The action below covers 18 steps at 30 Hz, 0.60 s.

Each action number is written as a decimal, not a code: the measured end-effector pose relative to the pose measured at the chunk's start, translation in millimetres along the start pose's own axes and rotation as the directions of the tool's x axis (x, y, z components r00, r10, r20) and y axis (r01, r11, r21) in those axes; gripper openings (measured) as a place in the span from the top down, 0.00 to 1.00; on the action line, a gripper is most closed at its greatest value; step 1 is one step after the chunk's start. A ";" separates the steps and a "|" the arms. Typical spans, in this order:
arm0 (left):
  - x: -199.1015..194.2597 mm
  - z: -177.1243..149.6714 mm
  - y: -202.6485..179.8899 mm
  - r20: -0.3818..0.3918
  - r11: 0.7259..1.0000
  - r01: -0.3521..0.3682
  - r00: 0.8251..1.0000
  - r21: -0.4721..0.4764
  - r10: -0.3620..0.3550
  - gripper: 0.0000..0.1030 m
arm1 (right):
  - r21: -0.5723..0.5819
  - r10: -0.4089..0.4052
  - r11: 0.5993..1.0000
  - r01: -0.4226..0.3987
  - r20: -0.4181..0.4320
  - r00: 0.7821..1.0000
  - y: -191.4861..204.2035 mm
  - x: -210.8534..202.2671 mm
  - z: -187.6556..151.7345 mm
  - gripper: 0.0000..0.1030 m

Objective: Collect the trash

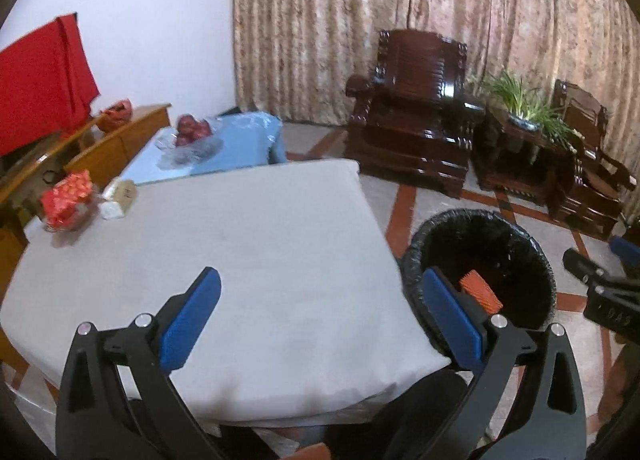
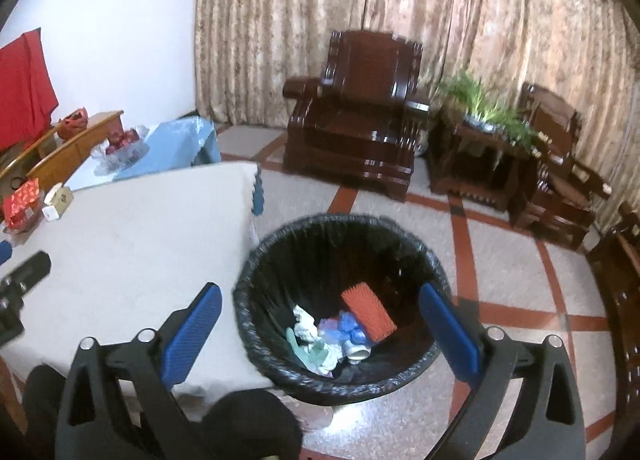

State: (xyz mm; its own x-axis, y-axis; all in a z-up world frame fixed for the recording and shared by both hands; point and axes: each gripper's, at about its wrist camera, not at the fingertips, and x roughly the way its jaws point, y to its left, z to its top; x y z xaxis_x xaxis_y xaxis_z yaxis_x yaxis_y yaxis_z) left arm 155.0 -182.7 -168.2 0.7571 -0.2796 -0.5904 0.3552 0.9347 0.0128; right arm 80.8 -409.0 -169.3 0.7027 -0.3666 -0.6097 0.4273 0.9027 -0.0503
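A black-lined trash bin [image 2: 340, 244] stands on the floor beside the white table [image 2: 132, 236]. Inside it lie an orange ribbed piece [image 2: 368, 314], crumpled white paper [image 2: 306, 324], blue and purple scraps [image 2: 348, 330] and a green item [image 2: 310, 350]. My right gripper [image 2: 320, 296] is open and empty above the bin. My left gripper [image 1: 320, 280] is open and empty over the table's near right corner [image 1: 280, 260]. The bin [image 1: 480, 232] and the orange piece [image 1: 480, 294] also show in the left wrist view. The right gripper shows at that view's right edge [image 1: 600, 284].
At the table's far left stand a red-wrapped jar [image 1: 66, 200] and a tissue box [image 1: 118, 196]. Behind it a blue-covered table [image 1: 240, 140] holds a glass bowl of red fruit [image 1: 192, 132]. Dark wooden armchairs [image 2: 356, 116] and a potted plant [image 2: 480, 112] stand before the curtain.
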 end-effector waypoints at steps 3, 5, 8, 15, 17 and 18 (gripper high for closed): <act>-29.8 3.3 19.0 0.056 0.999 0.026 0.998 -0.038 -0.024 0.05 | -0.003 0.002 1.000 -0.002 0.077 0.997 20.8 -36.7 8.1 0.06; -56.0 5.1 33.0 0.114 0.998 0.010 0.993 -0.064 -0.002 0.05 | 0.004 0.032 0.999 -0.032 0.118 0.992 31.5 -58.1 14.3 0.06; -88.7 10.2 47.9 0.164 0.996 -0.034 0.985 -0.082 0.047 0.05 | 0.014 0.083 0.996 -0.087 0.180 0.980 47.3 -90.8 24.3 0.06; -148.0 12.5 70.6 0.235 0.984 -0.139 0.958 -0.108 0.162 0.05 | -0.046 0.118 0.993 -0.109 0.313 0.943 85.2 -149.7 38.5 0.06; -165.3 11.4 75.9 0.252 0.973 -0.196 0.942 -0.122 0.221 0.05 | -0.071 0.130 0.991 -0.112 0.342 0.931 98.1 -164.3 39.7 0.06; -173.1 11.0 79.5 0.258 0.966 -0.218 0.934 -0.140 0.248 0.05 | -0.078 0.138 0.990 -0.118 0.351 0.926 104.3 -170.2 40.0 0.06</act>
State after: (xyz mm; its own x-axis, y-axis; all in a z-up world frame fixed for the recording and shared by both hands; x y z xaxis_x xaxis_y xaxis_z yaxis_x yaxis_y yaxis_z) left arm 58.2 -62.4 -56.2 0.9367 -0.0854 -0.3397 0.1008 0.9945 0.0279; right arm 28.5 -261.5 -39.1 0.9094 -0.2942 -0.2940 0.2959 0.9544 -0.0397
